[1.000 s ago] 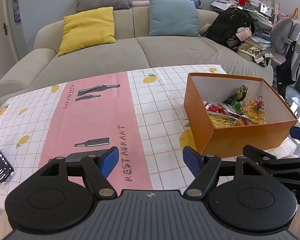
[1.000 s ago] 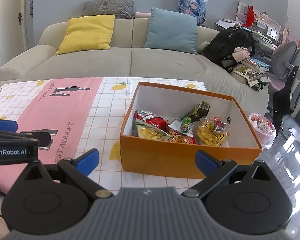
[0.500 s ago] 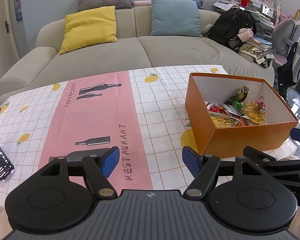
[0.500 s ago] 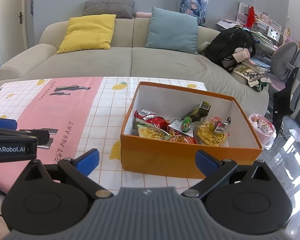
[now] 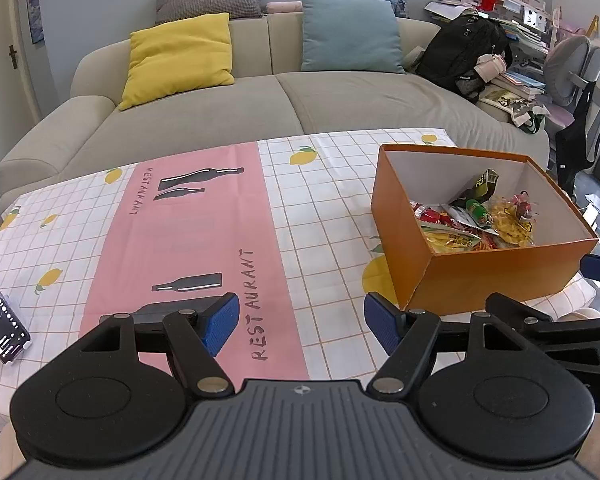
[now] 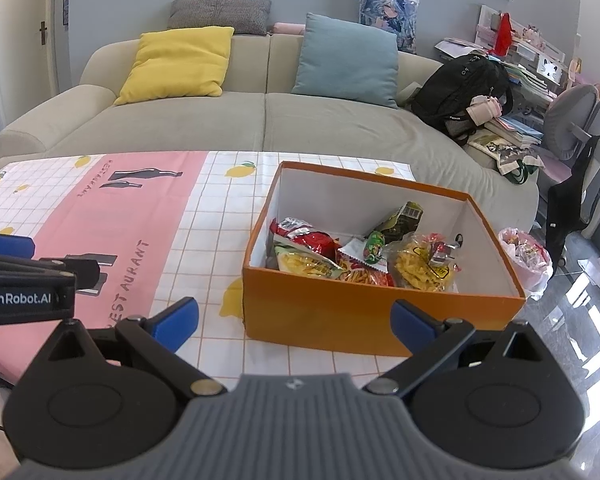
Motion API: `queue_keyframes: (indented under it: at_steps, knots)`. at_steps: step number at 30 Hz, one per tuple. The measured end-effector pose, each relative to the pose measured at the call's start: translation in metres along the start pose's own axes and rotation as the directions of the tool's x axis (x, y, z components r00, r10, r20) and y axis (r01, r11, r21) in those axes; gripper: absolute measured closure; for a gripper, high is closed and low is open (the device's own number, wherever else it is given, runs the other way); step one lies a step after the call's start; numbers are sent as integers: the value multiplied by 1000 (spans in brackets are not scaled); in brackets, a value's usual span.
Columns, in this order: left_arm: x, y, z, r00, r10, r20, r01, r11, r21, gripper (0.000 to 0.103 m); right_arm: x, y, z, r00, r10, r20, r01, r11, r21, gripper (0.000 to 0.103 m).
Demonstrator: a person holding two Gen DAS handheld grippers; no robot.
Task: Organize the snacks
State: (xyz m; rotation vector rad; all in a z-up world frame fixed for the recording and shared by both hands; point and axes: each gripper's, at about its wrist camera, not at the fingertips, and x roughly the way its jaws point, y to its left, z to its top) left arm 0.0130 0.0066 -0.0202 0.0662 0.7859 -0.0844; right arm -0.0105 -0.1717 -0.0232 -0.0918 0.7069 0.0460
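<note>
we hold both grippers empty with jaws wide apart at the near side of the box (image 6: pixel 380 320), the left gripper (image 5: pixel 300 322) off its left corner and the right gripper (image 6: pixel 294 316) facing its front wall. the snacks (image 6: pixel 360 258) all lie inside the box and we see none on the cloth (image 5: pixel 188 232) left of it, so the gathering step looks done. if anything remains, the next move is for the right gripper to reach over the front wall and tidy the packets.
</note>
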Motion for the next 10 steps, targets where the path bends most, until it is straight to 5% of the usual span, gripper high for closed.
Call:
queue_keyframes:
  at_steps: [10]
  knots:
    - [0, 0, -2, 1000, -1, 4, 1, 1000, 4, 19, 1, 0, -1, 1000, 2, -5, -2, 1000, -4, 4]
